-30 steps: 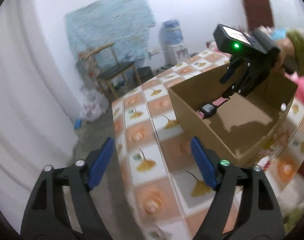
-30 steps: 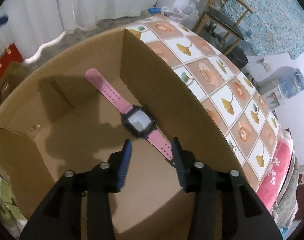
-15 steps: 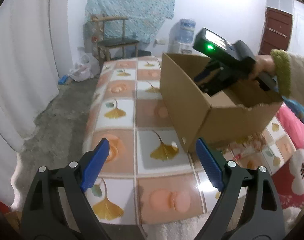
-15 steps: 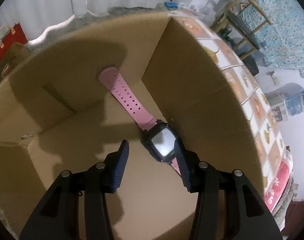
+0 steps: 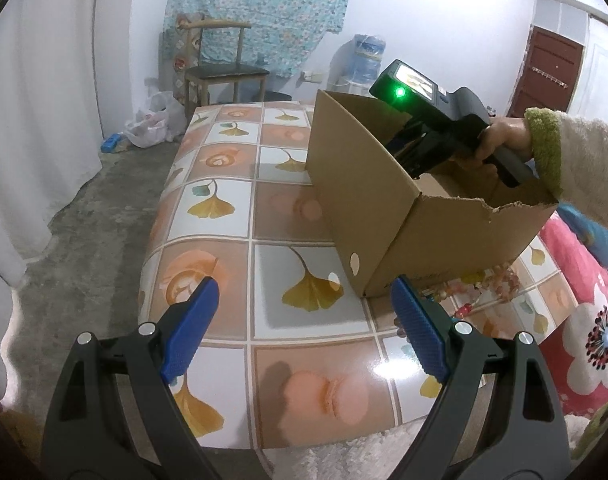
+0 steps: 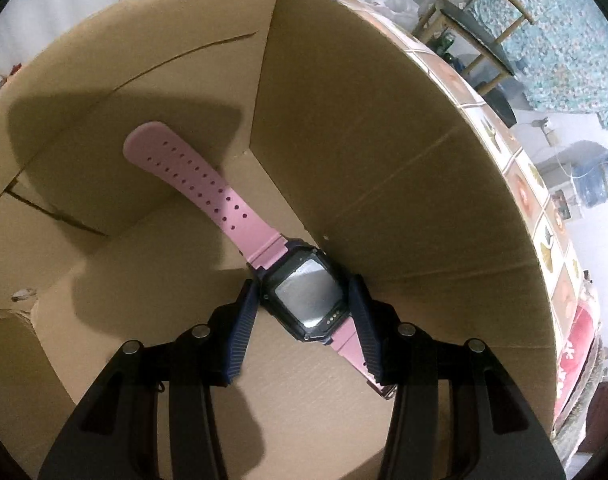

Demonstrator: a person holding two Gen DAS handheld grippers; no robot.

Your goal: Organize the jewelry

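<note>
A pink-strapped watch with a dark square face (image 6: 304, 300) lies inside the cardboard box (image 6: 364, 120), its strap running up into the far corner. My right gripper (image 6: 300, 280) points down into the box with its fingers on either side of the watch body, close beside it. The gap between the jaws looks the same as before they reached the watch. In the left wrist view a hand holds that gripper over the box (image 5: 364, 184), its fingertips hidden behind the wall. My left gripper (image 5: 304, 284) stands wide open and empty over the tiled table (image 5: 232, 208), just off the box's near corner.
A string of orange and red beads (image 5: 500, 276) lies on the table at the foot of the box. A wooden chair (image 5: 224, 72) and a water dispenser (image 5: 364, 56) stand beyond the table. A pink flowered blanket (image 5: 584, 340) lies at the right.
My right gripper sank deeper into the box until its fingers flank the watch body. My left gripper rolled upright and dropped lower, and the table now lies level ahead.
</note>
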